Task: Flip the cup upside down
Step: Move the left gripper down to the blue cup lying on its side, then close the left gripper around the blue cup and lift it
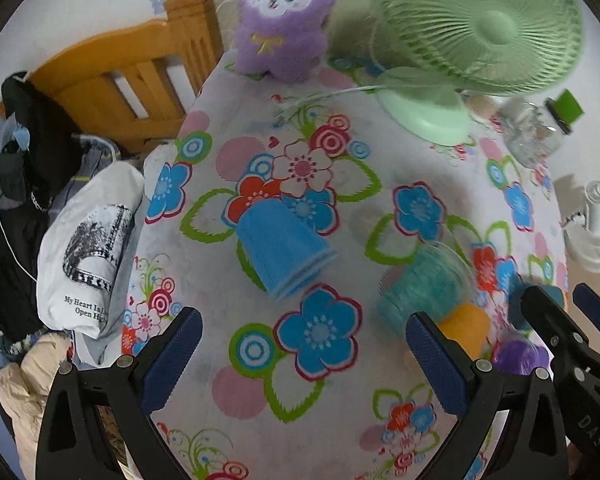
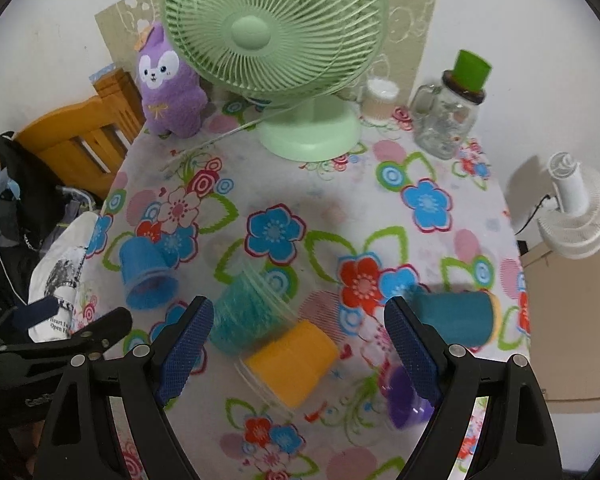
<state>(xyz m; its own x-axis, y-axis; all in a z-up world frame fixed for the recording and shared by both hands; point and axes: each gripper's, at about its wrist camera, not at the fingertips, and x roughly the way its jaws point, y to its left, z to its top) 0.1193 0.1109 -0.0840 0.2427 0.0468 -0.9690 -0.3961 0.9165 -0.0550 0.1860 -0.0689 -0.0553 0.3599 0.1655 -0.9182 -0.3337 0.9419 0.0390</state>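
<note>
Both tongs wide apart and empty above a scatter of tipped cups — approach stage, nothing gripped yet.

Nearest the right tongs (image 2: 299, 342), whose jaws stand spread, an orange cup (image 2: 294, 364) lies on its side on the flowered worktop (image 2: 440, 168), a purple cup (image 2: 406, 398) just beside the right-hand finger, a teal cup (image 2: 242, 312) touching or nearly touching the orange one, and a dark teal cup (image 2: 454, 316) further right. The left tongs (image 1: 304, 350) hover equally open; ahead of them a blue cup (image 1: 282, 246) lies tilted, mouth toward the camera. Which cup is meant I cannot tell — the blue looks likeliest for the left. The next move, I judge, needs the jaws lowered round a cup's wall, then a turn to set the rim down. Beyond stand a green fan (image 2: 276, 40) and a purple plush toy (image 2: 168, 84).
</note>
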